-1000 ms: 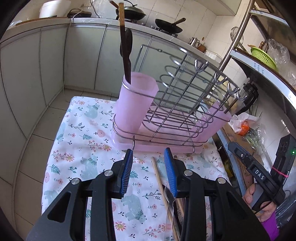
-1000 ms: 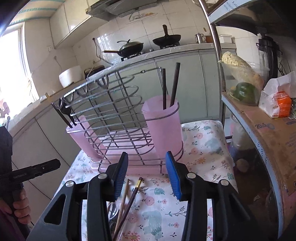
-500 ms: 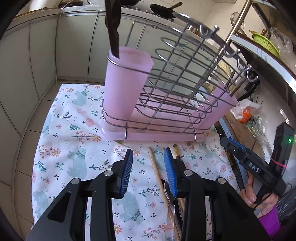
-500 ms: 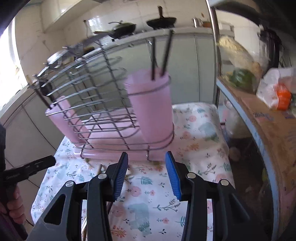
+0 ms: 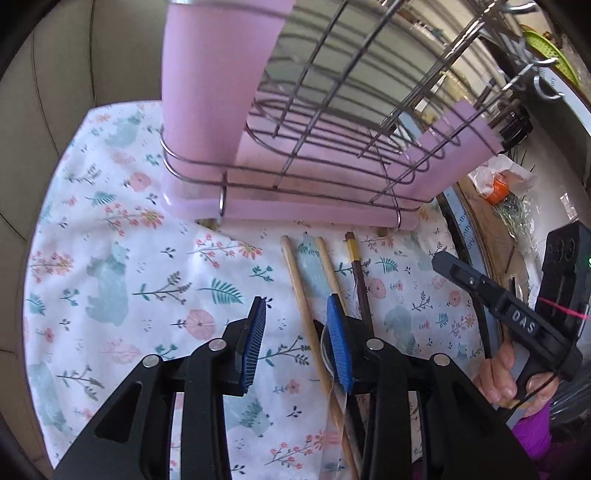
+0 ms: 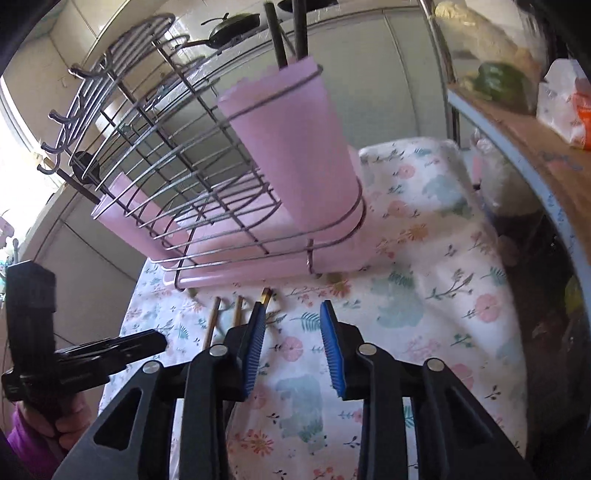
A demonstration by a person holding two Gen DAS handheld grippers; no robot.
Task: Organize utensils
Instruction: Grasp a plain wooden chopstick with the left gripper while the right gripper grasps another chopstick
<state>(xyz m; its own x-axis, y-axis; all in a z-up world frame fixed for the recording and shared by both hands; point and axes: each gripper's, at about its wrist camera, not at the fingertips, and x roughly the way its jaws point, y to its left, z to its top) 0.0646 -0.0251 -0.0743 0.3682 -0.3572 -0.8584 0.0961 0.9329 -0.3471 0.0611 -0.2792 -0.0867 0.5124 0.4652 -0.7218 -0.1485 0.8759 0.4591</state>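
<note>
A wire dish rack (image 5: 332, 122) on a pink tray, with a pink cup at each end, stands on a floral cloth (image 5: 122, 280). Two light wooden chopsticks (image 5: 299, 295), a dark chopstick (image 5: 360, 284) and a metal spoon (image 5: 327, 354) lie on the cloth in front of the rack. My left gripper (image 5: 297, 343) is open low over the cloth, its right finger above the chopsticks. My right gripper (image 6: 291, 343) is open, just right of the same chopsticks (image 6: 214, 317). Dark utensils (image 6: 291, 29) stand in the near pink cup (image 6: 291, 147).
A shelf unit with a cardboard box (image 6: 546, 140) and bagged food (image 6: 565, 99) stands close on the right of the cloth. Grey cabinets (image 5: 74, 55) lie behind. Each gripper shows in the other's view (image 5: 509, 321) (image 6: 74, 358).
Both grippers have dropped lower and closer to the cloth and chopsticks in front of the rack. Their jaws stayed open.
</note>
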